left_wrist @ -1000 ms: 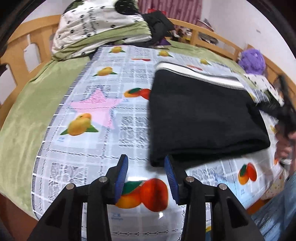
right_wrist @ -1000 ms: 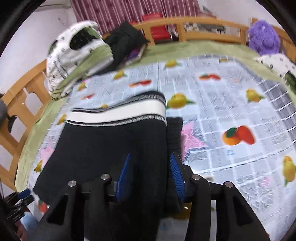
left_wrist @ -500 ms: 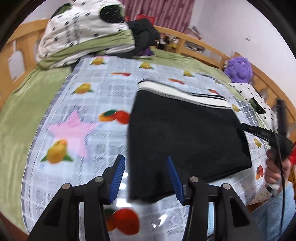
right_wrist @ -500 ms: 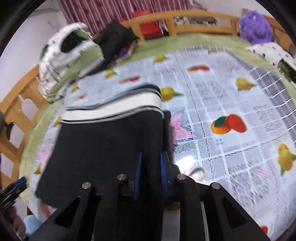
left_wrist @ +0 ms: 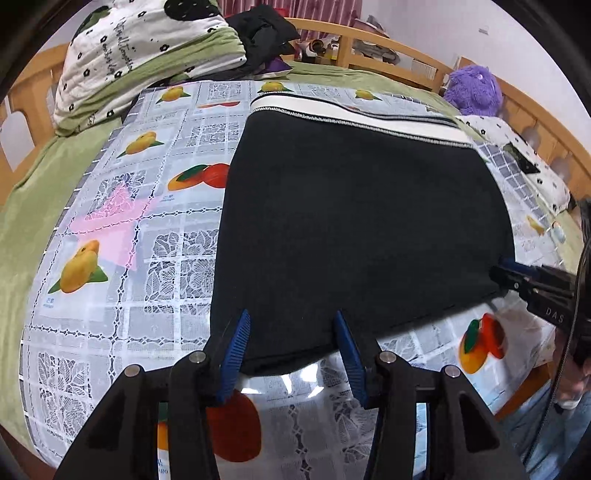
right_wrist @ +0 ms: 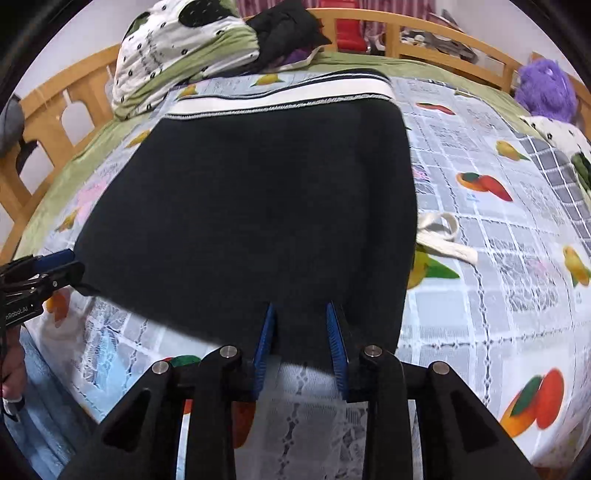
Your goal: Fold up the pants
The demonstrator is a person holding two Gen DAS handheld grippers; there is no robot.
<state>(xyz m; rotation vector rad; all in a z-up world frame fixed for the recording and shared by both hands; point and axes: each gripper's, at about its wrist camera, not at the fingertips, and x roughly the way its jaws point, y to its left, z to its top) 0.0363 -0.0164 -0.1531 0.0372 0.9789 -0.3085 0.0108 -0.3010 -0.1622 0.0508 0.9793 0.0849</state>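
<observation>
The black pants (left_wrist: 362, 225) lie folded flat on the fruit-print cloth (left_wrist: 122, 229), white striped waistband (left_wrist: 354, 114) at the far side. My left gripper (left_wrist: 291, 332) is open, its blue pads either side of the near hem at the left corner. My right gripper (right_wrist: 300, 325) is open over the near hem by the right corner of the pants (right_wrist: 251, 192). A white drawstring (right_wrist: 441, 236) sticks out at the right edge. The right gripper also shows in the left wrist view (left_wrist: 517, 273), and the left gripper in the right wrist view (right_wrist: 55, 266).
A folded white and green quilt (left_wrist: 147, 55) and dark clothes (left_wrist: 266, 33) lie at the far side. A purple plush toy (left_wrist: 474, 88) sits at the far right by the wooden bed rail (left_wrist: 369, 40). The bed's near edge is just below the grippers.
Both grippers have moved in to the near hem of the pants. The right gripper was nearly shut half a second ago and has opened.
</observation>
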